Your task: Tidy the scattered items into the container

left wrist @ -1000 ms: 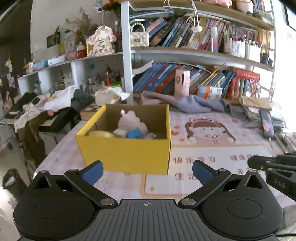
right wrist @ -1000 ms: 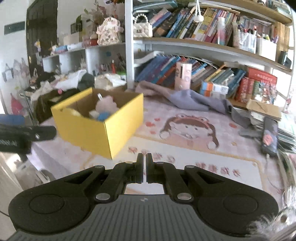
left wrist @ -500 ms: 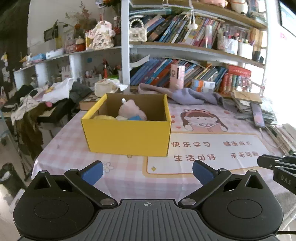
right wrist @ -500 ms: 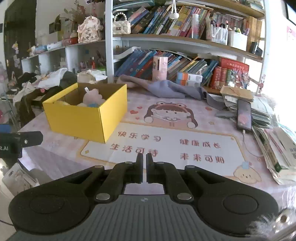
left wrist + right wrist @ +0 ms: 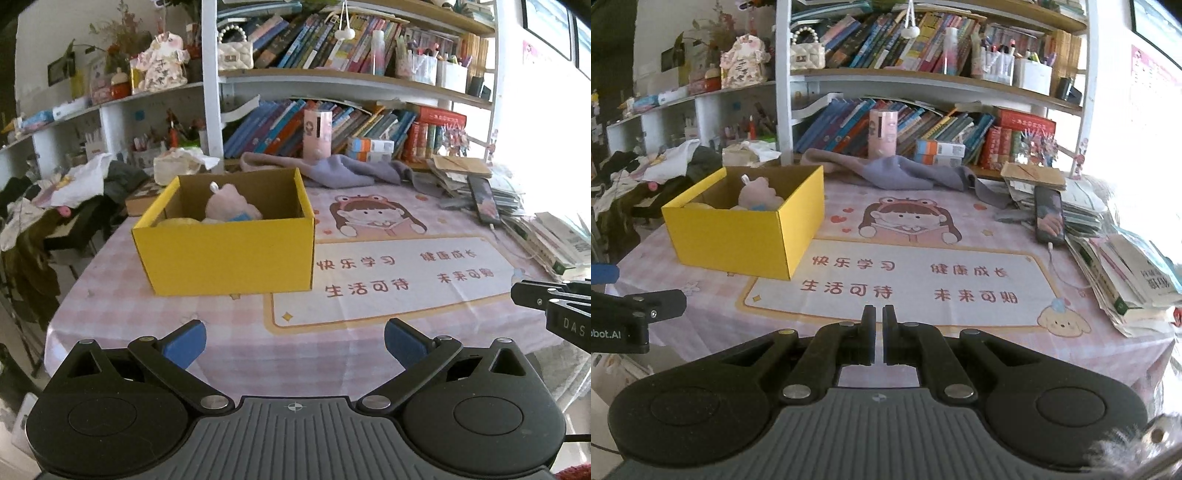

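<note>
Tidying appears near its end: both tongs hang empty near the table's front edge. Left gripper (image 5: 294, 341) has its blue pads spread wide; right gripper (image 5: 879, 325) has its jaws pressed together on nothing. Yellow box (image 5: 229, 236) stands ahead and left of both, well apart, holding a pink plush toy (image 5: 229, 206). No loose item shows on the printed mat (image 5: 905, 280); next move, by judgement, is a check for strays.

I am looking into a lived-in home study: white shelving (image 5: 212, 74) at the far side crammed with leaning books (image 5: 886, 37), a cartoon-printed pink checked cloth over the surface (image 5: 960, 332), and clothes heaped on the left (image 5: 74, 184).
</note>
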Demonstrator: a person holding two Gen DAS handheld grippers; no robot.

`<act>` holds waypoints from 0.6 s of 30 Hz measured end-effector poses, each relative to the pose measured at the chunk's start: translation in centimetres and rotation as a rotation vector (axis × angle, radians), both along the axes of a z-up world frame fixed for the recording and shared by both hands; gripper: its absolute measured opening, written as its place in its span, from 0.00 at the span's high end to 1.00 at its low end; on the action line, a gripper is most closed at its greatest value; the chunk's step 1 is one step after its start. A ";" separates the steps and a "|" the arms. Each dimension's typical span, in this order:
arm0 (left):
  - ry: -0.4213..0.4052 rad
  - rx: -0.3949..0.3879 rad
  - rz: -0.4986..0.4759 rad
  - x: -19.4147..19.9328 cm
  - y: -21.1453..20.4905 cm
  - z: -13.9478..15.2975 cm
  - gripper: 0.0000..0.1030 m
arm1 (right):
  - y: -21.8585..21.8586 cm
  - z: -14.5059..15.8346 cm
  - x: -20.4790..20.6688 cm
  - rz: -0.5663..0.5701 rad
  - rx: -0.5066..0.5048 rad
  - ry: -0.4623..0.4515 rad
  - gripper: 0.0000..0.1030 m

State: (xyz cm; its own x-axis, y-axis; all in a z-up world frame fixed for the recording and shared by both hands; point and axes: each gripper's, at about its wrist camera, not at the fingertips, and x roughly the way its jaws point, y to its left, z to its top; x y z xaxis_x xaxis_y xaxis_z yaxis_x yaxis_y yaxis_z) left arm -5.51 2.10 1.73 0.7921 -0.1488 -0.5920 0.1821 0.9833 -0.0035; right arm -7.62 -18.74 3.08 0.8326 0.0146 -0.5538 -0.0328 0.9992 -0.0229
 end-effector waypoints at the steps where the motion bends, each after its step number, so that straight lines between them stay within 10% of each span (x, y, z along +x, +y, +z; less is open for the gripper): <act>1: 0.001 0.000 -0.002 0.0 0.0 0.0 0.00 | 0.0 0.0 0.0 -0.003 0.000 0.000 0.95; 11: 0.026 0.015 -0.008 0.3 -0.4 -0.5 0.00 | 0.1 -0.1 -0.3 -0.009 -0.009 0.000 0.62; 18: 0.036 0.018 0.009 0.4 -0.2 -0.7 0.00 | 0.3 -0.2 -0.3 -0.001 -0.008 0.009 0.15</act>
State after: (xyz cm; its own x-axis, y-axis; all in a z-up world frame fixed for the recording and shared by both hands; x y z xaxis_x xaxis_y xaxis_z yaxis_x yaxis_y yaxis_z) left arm -5.09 1.87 1.07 0.7716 -0.1314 -0.6224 0.1736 0.9848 0.0073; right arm -7.90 -18.44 2.88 0.8273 0.0096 -0.5616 -0.0323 0.9990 -0.0306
